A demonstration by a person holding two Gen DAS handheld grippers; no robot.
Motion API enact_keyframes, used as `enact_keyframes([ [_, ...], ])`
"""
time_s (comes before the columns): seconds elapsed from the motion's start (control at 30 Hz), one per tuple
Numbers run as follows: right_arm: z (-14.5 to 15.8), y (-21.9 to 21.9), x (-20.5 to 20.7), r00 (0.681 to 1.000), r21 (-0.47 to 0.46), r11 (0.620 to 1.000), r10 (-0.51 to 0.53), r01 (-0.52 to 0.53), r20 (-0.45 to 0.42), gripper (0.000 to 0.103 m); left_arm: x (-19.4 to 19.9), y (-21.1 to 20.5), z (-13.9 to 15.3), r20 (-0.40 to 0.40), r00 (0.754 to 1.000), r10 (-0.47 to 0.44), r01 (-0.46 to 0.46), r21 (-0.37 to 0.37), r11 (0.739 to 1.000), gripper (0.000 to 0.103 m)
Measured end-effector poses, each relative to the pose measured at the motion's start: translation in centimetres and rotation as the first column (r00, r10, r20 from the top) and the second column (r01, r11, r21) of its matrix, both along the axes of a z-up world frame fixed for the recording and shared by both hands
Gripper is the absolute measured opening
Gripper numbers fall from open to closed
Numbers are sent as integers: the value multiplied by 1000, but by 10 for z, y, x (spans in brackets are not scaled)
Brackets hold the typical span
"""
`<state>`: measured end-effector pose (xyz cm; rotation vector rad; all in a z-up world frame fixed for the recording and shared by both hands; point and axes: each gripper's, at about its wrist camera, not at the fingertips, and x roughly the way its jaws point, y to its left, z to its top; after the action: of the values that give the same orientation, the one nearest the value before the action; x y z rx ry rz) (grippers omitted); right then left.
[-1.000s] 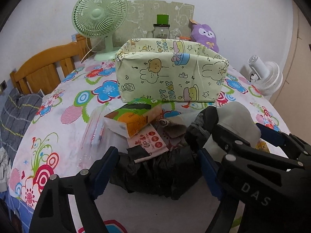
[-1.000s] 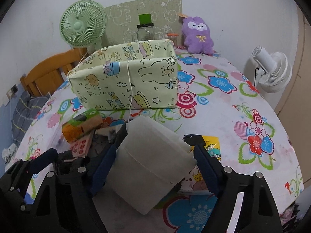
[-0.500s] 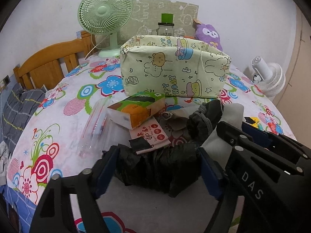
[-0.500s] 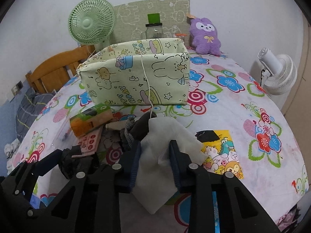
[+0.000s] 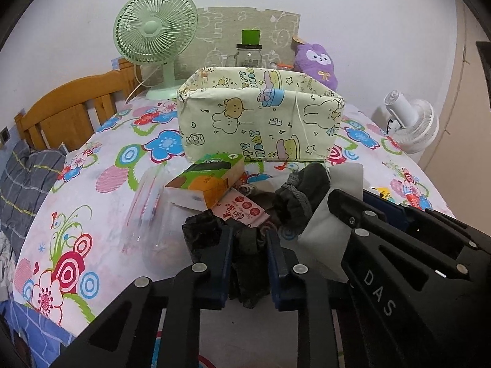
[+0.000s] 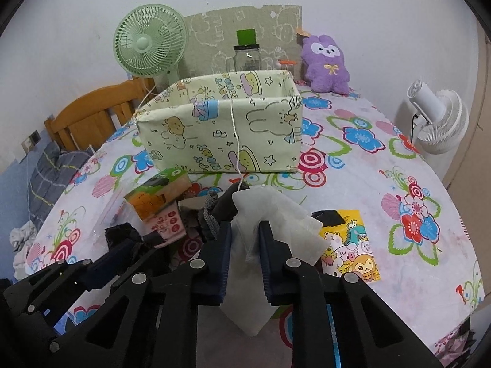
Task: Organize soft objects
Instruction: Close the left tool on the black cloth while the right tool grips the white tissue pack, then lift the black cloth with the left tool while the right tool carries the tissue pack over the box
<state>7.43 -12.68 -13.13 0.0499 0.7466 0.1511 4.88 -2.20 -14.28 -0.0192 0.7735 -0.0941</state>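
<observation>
Fingers of the left gripper have just been closing and now pinch a crumpled black cloth lying low on the floral counter; the right gripper has likewise just been closing, its fingers clamped on a folded white cloth that bunches between them. We note both pieces sit at the near edge of a small heap: a grey knitted item, an orange and green carton and a red-printed packet crowd just beyond the black cloth. The cartoon-print fabric box stands open-topped behind the heap, apart from it, and we can see nothing inside it from here. We judge the step in hand to be the double pick-up, grips made, lift not yet begun. Next move, as we read it, calls for raising both cloths clear of the heap, carrying them over the box's near wall, then releasing inside; the black cloth may drag the packet along. Both grippers point forward and slant down toward the counter, side by side, the right one's frame crossing the left view.
</observation>
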Motion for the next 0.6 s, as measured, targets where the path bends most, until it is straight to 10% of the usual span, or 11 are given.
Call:
enact_keyframes([
  [0.6,54,-5,-10,995,18,1000,-22,20,99,20,-4,-5,54,95,995,-26,26,2,1000,17],
])
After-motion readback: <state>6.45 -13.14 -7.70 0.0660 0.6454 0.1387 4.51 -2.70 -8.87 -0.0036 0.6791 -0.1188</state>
